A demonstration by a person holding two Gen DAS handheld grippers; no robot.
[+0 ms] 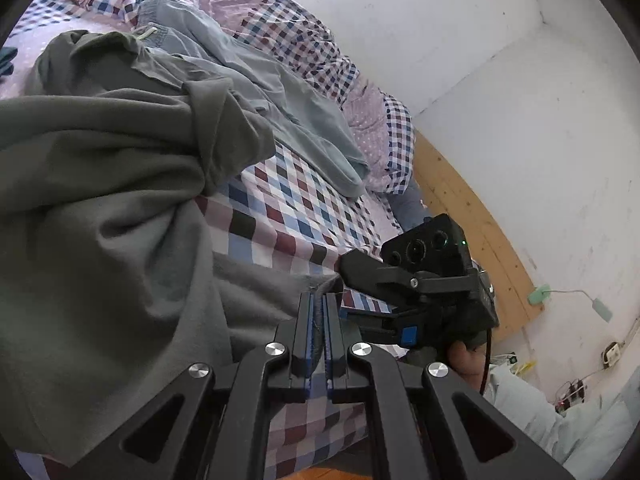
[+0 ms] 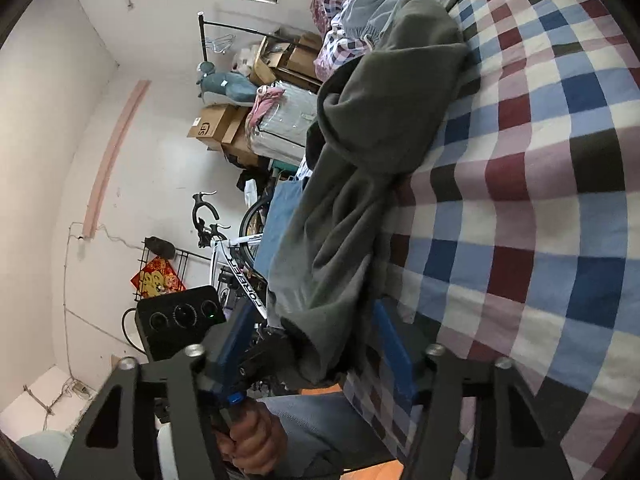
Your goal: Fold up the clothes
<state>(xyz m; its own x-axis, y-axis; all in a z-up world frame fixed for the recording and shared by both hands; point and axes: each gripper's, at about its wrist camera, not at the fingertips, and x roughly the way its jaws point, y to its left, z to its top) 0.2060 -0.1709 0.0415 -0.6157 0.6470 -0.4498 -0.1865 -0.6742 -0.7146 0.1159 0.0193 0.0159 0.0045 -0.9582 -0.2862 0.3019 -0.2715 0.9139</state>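
Two garments on the checked bedspread (image 1: 280, 216): green sweatshirt (image 1: 100, 200), grey-blue trousers (image 1: 280, 100) beyond.

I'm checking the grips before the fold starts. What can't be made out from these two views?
- Right wrist view: whether the right gripper presses the green garment; the cloth covers the gap between the blue pads.
- Left wrist view: the garment's far part, hidden in its own bunched folds.
- Left wrist view: the right gripper's tips, hidden by the left gripper.
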